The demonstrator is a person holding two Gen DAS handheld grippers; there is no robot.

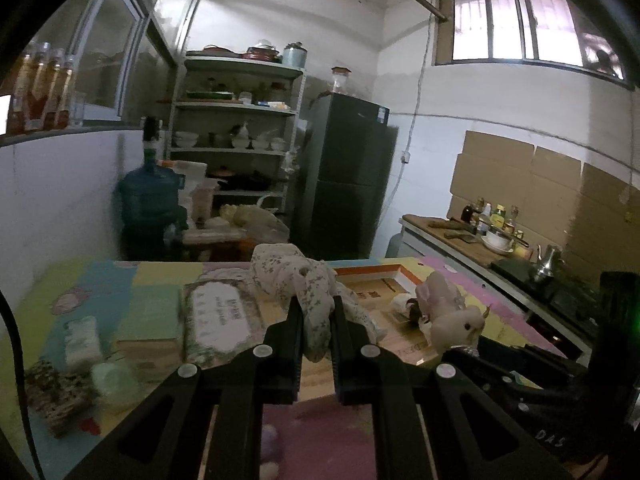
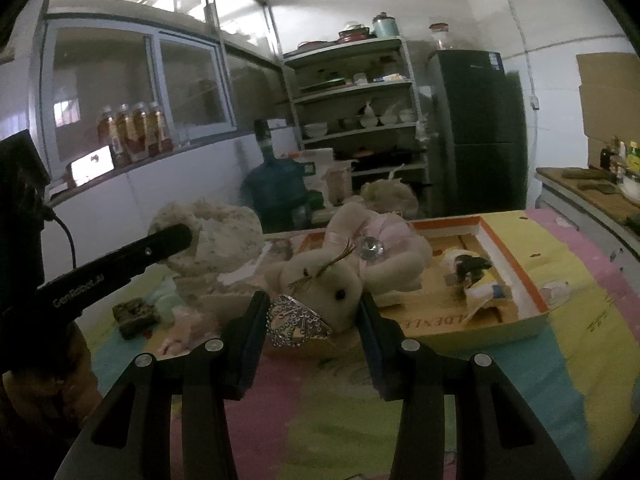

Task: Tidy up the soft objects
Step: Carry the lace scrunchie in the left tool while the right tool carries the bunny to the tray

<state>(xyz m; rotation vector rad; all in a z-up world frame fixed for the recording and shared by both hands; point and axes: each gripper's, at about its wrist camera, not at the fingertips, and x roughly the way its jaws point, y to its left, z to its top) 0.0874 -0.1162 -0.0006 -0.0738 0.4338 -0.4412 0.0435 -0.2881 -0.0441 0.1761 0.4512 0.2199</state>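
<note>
The left gripper (image 1: 316, 312) is pinching only a limb of the floral plush (image 1: 288, 272) while the right gripper (image 2: 314, 312) is squeezing the tiara-wearing cream plush (image 2: 320, 276) by the head, so either toy, dangling toward twelve o'clock, is risking slipping free before reaching the shallow box (image 2: 508, 272).

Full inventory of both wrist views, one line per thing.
floral plush: 1, cream print, limb in left gripper
bunny plush: 1, cream-pink, head in right gripper
tiara: 1, silver, on bunny's head
box tray: 1, orange-rimmed, on mat
small doll: 1, dark-haired, in tray
mat: 1, pastel patchwork, underneath
fridge: 1, dark, back wall
water jug: 1, blue, floor
left gripper: black, shut
right gripper: black, shut
</note>
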